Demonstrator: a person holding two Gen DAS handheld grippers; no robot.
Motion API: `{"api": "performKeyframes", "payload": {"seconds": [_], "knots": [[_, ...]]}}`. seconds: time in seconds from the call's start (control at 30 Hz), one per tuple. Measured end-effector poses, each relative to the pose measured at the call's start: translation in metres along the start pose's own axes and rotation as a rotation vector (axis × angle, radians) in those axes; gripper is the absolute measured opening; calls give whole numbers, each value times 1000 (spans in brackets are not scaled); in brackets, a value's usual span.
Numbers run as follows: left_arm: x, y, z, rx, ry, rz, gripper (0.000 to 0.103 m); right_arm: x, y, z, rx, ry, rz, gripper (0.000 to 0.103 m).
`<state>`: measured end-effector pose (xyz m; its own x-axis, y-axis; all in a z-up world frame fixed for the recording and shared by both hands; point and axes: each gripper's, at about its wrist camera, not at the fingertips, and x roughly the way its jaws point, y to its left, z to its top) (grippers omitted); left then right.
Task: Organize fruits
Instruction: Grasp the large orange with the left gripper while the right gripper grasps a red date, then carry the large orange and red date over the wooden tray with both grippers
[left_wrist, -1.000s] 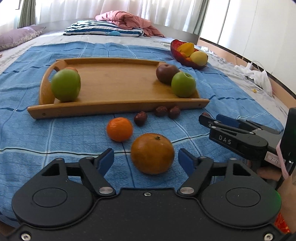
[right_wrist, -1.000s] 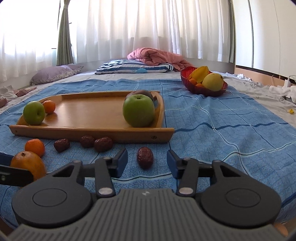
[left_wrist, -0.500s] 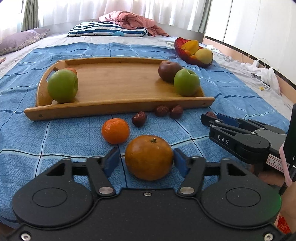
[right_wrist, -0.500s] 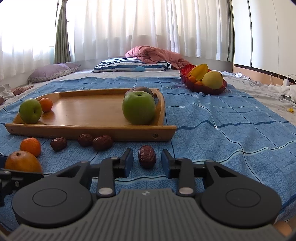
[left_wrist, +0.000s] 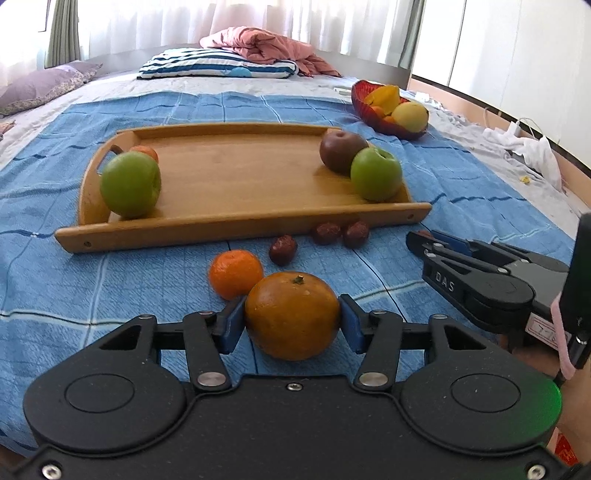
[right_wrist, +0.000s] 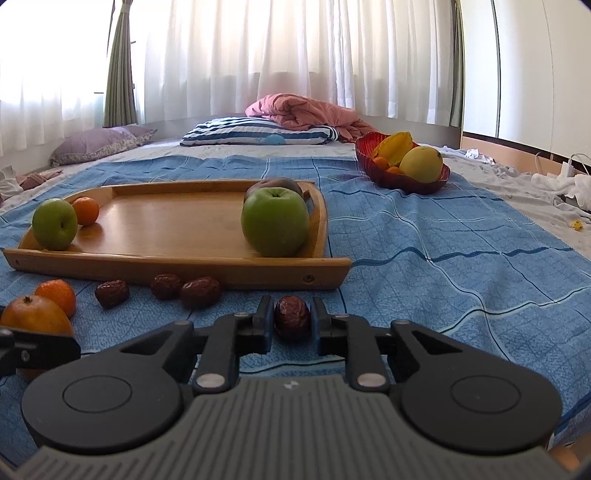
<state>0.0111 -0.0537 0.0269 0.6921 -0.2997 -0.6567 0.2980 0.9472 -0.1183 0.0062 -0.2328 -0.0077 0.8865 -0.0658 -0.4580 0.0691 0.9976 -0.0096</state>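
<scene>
Left wrist view: my left fingers (left_wrist: 291, 320) were closing on the large orange (left_wrist: 292, 315); my right fingers (right_wrist: 291, 320) pinched a date (right_wrist: 291, 318). Next, I judged: lift both to the tray (right_wrist: 155, 262).

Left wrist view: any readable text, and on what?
"DAS": on the side of the right claw.
White label further back on that claw: printed marks, too small to read.
Nothing else legible in either view.

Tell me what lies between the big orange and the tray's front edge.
A small mandarin and one dried date on the blue blanket, seen in the left wrist view.
</scene>
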Motion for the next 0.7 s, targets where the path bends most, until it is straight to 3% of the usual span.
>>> {"api": "performKeyframes", "payload": {"seconds": [0.7], "knots": [[-14, 12, 46, -29, -128, 45, 51, -8, 14, 34, -9, -85, 39, 25]]}}
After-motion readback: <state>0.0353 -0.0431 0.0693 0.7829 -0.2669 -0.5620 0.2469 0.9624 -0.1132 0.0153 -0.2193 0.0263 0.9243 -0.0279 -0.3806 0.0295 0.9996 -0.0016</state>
